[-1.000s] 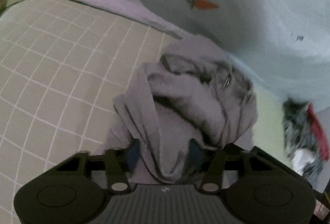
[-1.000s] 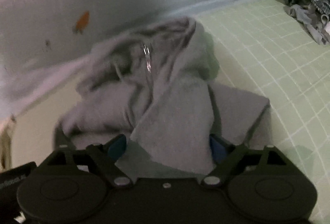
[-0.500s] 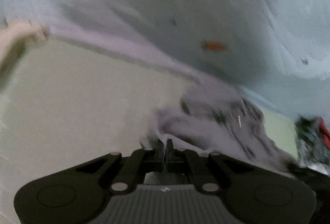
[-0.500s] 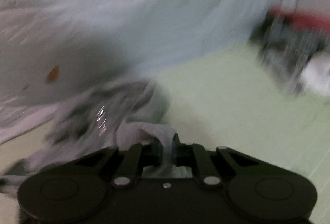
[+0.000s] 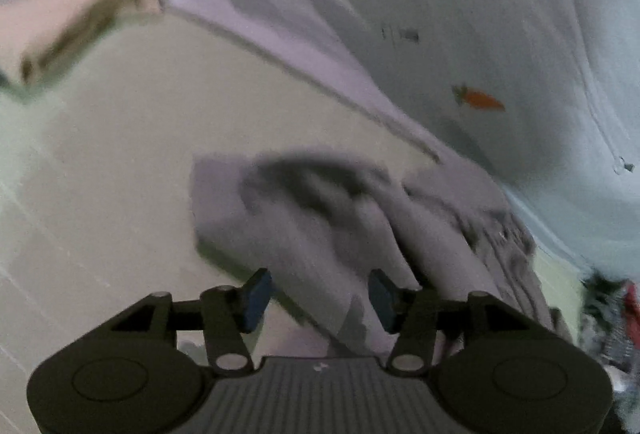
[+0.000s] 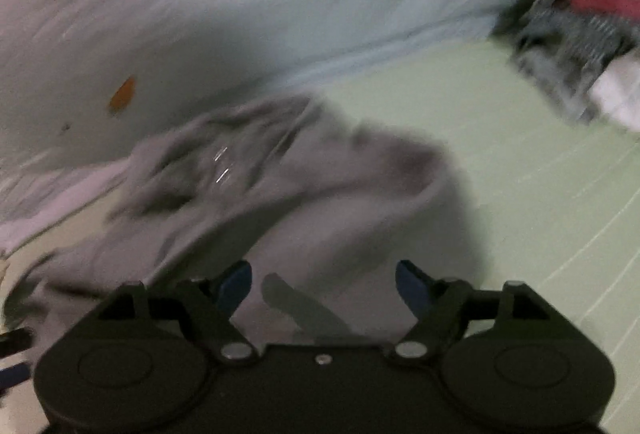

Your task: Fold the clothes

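thing: grey top (image 5: 320,218) (image 6: 320,194) | look: soft, crumpled, with a small shiny zip | state: bunched up, blurry | pose: lying flat in a heap | place: on the green sheet, near the far pale blue cover

Dim indoor light, heavy motion blur, soft shadows, fisheye bending, dark vignetted corners

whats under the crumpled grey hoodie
The crumpled grey hoodie lies on a pale green grid-lined bedsheet. Anything beneath its folds is covered and cannot be seen.
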Action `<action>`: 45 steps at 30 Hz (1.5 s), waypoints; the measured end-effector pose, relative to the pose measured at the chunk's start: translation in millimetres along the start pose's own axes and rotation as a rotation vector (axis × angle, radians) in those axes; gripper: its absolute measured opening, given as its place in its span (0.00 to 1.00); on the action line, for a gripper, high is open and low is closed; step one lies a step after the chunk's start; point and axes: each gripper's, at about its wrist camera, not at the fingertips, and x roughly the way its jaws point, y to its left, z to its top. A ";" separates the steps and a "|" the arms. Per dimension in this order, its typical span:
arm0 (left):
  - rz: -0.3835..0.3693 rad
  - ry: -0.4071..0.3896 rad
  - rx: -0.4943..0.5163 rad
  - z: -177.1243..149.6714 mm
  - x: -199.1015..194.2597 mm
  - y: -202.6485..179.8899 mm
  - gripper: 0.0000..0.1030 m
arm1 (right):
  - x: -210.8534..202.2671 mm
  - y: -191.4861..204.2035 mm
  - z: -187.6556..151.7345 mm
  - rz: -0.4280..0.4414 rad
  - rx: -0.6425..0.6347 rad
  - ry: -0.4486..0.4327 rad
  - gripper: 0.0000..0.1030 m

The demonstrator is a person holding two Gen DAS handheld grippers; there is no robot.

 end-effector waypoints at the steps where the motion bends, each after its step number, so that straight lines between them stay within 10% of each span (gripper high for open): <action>1: -0.003 0.013 0.010 -3.2 3.8 -2.5 0.53 | -0.8 7.3 -4.0 0.022 -0.006 0.007 0.78; 16: 0.018 0.041 0.037 0.2 30.1 -14.1 0.54 | 1.9 45.6 1.1 0.105 0.015 0.008 0.79; 23: 0.034 0.037 0.014 3.8 31.7 -4.7 0.16 | -20.0 41.1 -3.8 0.174 0.032 -0.041 0.79; 28: 0.050 -0.002 0.031 7.8 25.7 1.7 0.08 | 0.2 55.4 -12.1 0.188 -0.022 0.033 0.77; 33: 0.118 -0.077 0.021 22.9 9.1 18.4 0.07 | 15.3 44.3 -15.8 0.173 -0.084 0.080 0.06; 34: 0.134 -0.090 0.013 27.8 5.0 23.2 0.07 | 9.7 36.1 -15.8 0.167 -0.102 0.066 0.06; 40: 0.204 -0.189 0.057 59.4 -17.1 29.5 0.07 | -31.3 -36.9 3.3 -0.011 -0.150 -0.021 0.02; 45: 0.222 -0.235 0.116 69.4 -20.1 18.4 0.07 | -59.8 -99.7 65.2 -0.342 -0.190 -0.300 0.02</action>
